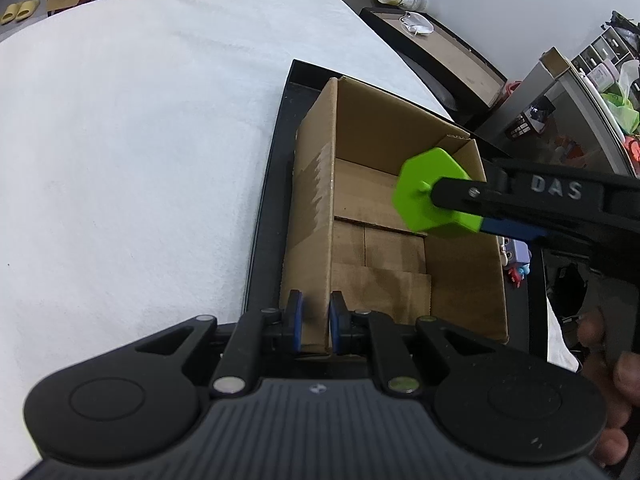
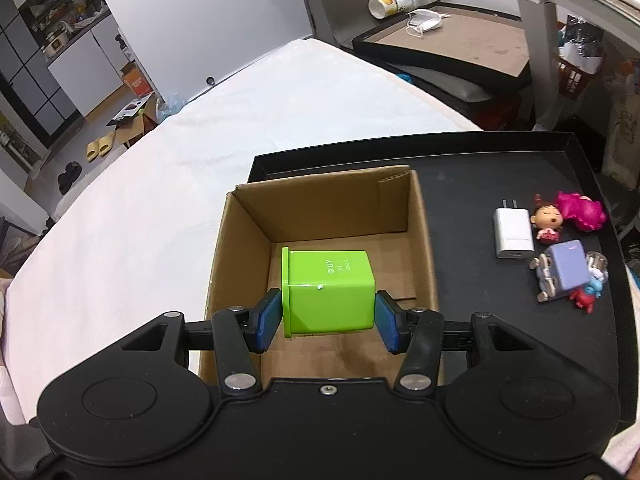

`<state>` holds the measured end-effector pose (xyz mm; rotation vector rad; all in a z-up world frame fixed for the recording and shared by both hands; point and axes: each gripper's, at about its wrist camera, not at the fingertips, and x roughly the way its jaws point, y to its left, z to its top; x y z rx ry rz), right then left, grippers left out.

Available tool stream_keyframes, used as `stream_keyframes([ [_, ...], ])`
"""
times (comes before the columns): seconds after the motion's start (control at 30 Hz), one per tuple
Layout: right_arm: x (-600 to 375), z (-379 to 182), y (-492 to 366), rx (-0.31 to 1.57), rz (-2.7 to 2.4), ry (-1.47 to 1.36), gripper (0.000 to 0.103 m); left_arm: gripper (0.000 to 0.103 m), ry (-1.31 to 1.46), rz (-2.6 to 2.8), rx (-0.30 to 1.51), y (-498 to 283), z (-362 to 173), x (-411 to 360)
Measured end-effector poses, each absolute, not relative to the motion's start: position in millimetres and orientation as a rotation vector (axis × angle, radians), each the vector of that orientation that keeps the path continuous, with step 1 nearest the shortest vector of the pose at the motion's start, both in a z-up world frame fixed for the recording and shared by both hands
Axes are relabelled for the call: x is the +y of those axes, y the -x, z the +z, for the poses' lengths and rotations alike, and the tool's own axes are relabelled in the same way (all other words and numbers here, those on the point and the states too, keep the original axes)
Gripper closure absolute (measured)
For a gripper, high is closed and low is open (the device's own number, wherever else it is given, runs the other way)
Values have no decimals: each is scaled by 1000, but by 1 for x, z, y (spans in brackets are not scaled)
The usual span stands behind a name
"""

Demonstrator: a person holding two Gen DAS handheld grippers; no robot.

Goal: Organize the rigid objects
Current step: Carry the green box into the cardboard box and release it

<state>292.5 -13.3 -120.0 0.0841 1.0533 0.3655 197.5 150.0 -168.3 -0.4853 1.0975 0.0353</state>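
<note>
An open cardboard box (image 1: 400, 152) (image 2: 320, 208) stands on a black tray (image 1: 268, 184) (image 2: 500, 168). My left gripper (image 1: 316, 320) is shut on the box's near left wall, one blue pad on each side. My right gripper (image 2: 327, 316) is shut on a bright green plastic block (image 2: 328, 292) (image 1: 432, 196) and holds it over the box's open top. In the left wrist view the right gripper (image 1: 460, 208) reaches in from the right with the block above the box's right side. The box's floor shows only cardboard flaps.
On the tray right of the box lie a white charger (image 2: 513, 232), a doll head with pink hair (image 2: 568, 212) and a lilac toy with small figures (image 2: 568, 272). A white cloth (image 1: 140, 140) covers the surface to the left. Cluttered shelves stand at the right.
</note>
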Motion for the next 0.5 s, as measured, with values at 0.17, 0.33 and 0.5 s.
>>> stream_keyframes([
  [0.17,-1,-120,-300,1046,392,-78,54,90,494,26,1097,-198,-170,152],
  [0.33,11,-119,-311,1031,407,-77,54,90,499,24,1099,-198,-170,153],
  [0.5,17,-125,-319,1037,433,-96,61,90,498,26,1112,-199,-171,151],
])
